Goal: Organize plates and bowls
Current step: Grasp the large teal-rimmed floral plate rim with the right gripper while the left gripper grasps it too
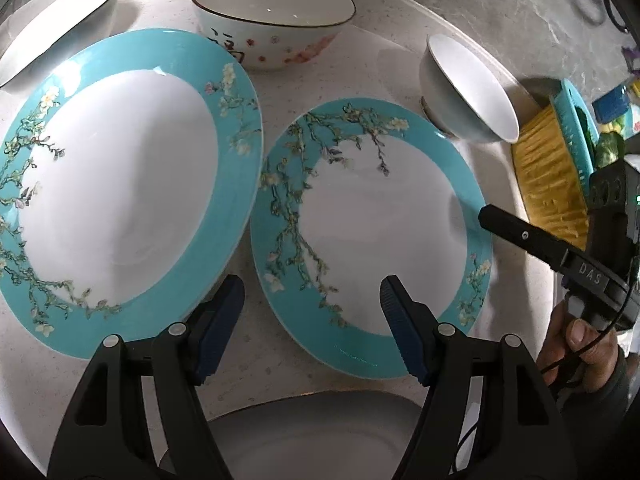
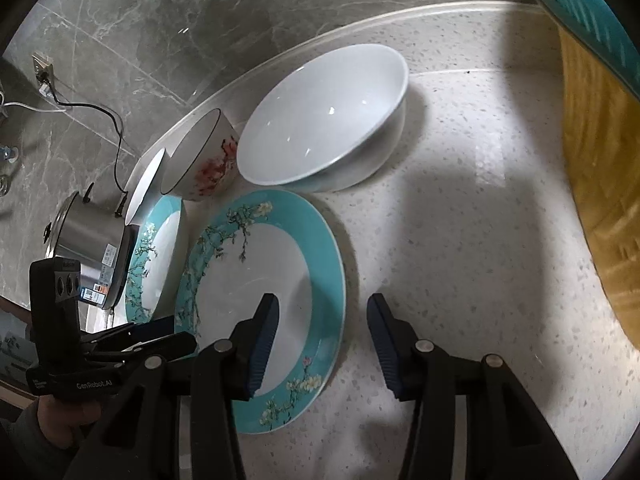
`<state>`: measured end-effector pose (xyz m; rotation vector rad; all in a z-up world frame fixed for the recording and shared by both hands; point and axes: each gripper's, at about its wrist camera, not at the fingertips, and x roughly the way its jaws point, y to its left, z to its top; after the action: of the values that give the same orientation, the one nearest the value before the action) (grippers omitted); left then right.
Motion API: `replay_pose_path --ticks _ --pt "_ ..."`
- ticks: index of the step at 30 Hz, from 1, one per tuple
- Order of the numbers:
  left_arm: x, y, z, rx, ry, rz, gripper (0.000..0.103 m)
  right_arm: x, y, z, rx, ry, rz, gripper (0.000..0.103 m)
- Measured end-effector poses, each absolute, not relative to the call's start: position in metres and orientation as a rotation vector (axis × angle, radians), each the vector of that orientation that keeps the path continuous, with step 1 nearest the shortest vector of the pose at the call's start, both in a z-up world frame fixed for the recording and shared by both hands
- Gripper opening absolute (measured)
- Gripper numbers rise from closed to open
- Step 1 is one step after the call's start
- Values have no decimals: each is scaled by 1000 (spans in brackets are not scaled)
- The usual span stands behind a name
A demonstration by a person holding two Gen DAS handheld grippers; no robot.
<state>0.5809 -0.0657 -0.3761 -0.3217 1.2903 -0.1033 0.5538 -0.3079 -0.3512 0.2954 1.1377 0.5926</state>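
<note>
Both tongs gape, unladen: left gripper (image 1: 312, 300) and right gripper (image 2: 322, 320) straddle opposite rims of one turquoise plate (image 2: 320, 248). Second turquoise plate (image 1: 120, 184) alongside; bowls (image 2: 320, 120) toward speckled bench's (image 2: 460, 240) back edge, under grey marble wall (image 2: 200, 20).

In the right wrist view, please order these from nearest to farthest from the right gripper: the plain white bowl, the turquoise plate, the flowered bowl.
1. turquoise plate, its rim between the right gripper fingers.
2. plain white bowl, beyond the plate.
3. flowered bowl, farther left, beside the white bowl.
</note>
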Motion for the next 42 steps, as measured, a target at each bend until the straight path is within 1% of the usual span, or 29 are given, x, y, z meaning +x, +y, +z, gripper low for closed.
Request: replay_pose_path --ticks 2,3,5,6,7,8,9,10,11,12,13,14,17,19,20,22,24,26,27,28,30,31,42 --pt "584 -65 -376 -341 1284 -114 68 555 -305 -351 276 1135 610 50" --pt "586 -67 -376 -333 1283 -116 68 556 -302 -351 255 1137 623 53" --pt "589 -72 -376 -317 1282 -113 67 557 -297 -349 231 1144 641 60" --pt "591 -73 -376 -322 1279 -112 67 557 -296 -349 227 1147 648 66" --pt "594 -75 -377 -329 1277 -109 67 558 -292 -348 211 1153 661 69" --pt "596 -75 -377 -332 1274 -103 65 557 -289 -348 196 1155 661 70" --pt "597 -75 -377 -330 1271 -94 59 557 -285 -347 169 1162 658 71" --pt "599 -76 -377 -323 1269 -89 51 557 -282 -347 150 1167 654 71" --pt "598 -74 -377 -317 1267 -85 46 557 -279 -346 129 1175 648 71" --pt "599 -73 -377 -312 1265 -80 39 558 -277 -346 119 1182 647 71" --pt "599 -71 -377 -312 1265 -77 36 558 -275 -345 104 1188 639 71" --pt "600 -70 -377 -314 1264 -80 36 559 -273 -345 89 1195 633 71" --pt "600 -68 -377 -314 1271 -79 36 560 -270 -344 45 1201 610 63" --pt "601 -67 -377 -313 1275 -75 36 562 -274 -344 48 1206 586 48" --pt "601 -68 -377 -313 1278 -71 36 565 -278 -344 58 1213 570 43" --pt "603 -69 -377 -311 1285 -64 36 568 -284 -345 65 1221 541 20" --pt "606 -73 -377 -294 1294 -57 36 572 -291 -346 97 1231 531 18" --pt "608 -75 -377 -279 1301 -45 36 572 -292 -346 100 1233 528 18" --pt "610 -77 -377 -271 1302 -37 34 572 -292 -345 104 1234 522 18" --pt "610 -77 -377 -268 1299 -29 27 572 -292 -345 111 1235 518 18" --pt "611 -68 -378 -309 1291 -28 19 571 -296 -346 136 1234 509 17" --pt "610 -64 -378 -331 1288 -36 17 571 -299 -347 153 1236 509 16" --pt "606 -66 -380 -343 1297 -71 14 560 -309 -348 196 1239 486 15"
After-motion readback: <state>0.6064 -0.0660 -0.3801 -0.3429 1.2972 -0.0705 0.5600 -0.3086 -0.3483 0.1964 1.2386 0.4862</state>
